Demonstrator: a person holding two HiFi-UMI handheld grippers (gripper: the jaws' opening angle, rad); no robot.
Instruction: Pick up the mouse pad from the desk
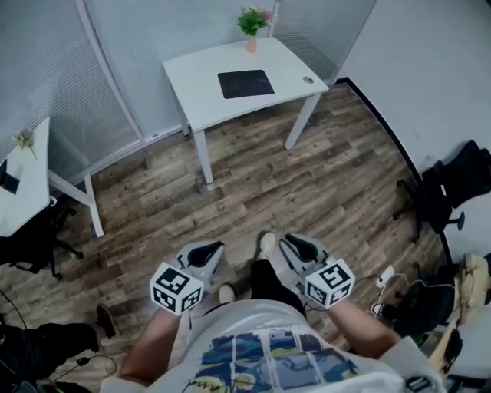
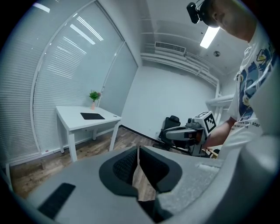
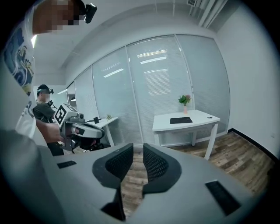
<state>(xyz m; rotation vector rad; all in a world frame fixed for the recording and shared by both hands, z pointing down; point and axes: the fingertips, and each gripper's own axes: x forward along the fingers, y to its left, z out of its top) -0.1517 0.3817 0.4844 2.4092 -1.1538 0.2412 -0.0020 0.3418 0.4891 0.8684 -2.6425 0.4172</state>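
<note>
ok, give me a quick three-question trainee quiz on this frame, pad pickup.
1. True or false: a gripper already holds the pad.
2. Which has its jaws together, the left gripper or the right gripper?
3. The pink-potted plant stands: A) on the desk, behind the pad; B) on the pad; C) between the right gripper's jaws.
Key: 1 false, the pad lies on the desk. 2 left; the right's jaws stand slightly apart. 3 A.
</note>
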